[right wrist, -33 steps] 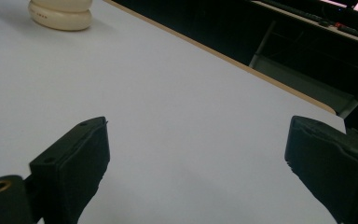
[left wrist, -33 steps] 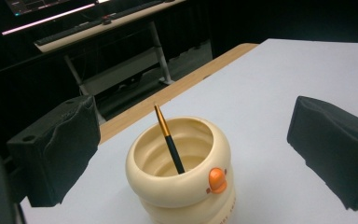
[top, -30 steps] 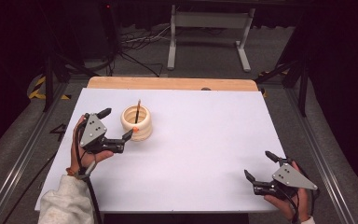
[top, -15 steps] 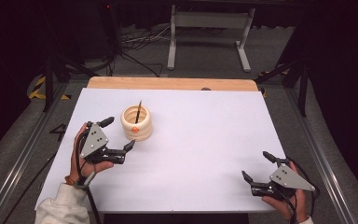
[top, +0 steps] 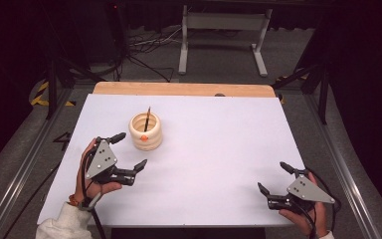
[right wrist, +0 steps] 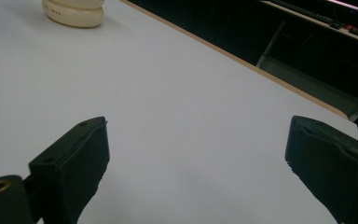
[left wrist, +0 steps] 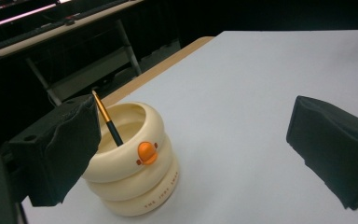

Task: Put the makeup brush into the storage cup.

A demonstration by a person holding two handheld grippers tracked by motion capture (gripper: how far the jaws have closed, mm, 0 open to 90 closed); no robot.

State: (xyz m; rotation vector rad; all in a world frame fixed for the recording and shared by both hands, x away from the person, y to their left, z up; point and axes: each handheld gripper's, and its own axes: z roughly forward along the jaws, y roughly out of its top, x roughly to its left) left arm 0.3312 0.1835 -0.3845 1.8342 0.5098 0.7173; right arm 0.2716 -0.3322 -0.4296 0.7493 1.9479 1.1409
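One worktop point(top: 219, 149), white on top with a wooden edge at the far side. One cream pot point(top: 145, 132) on it, built of three stacked rings, with one orange beak on its front. One pencil point(top: 147, 118) standing in that pot. Two tongs: the left tongs point(top: 128, 150) and the right tongs point(top: 272, 178), each with two black jaws spread apart and one grey plate on top. Two hands, one to each. One metal frame point(top: 222, 30) on the floor beyond.
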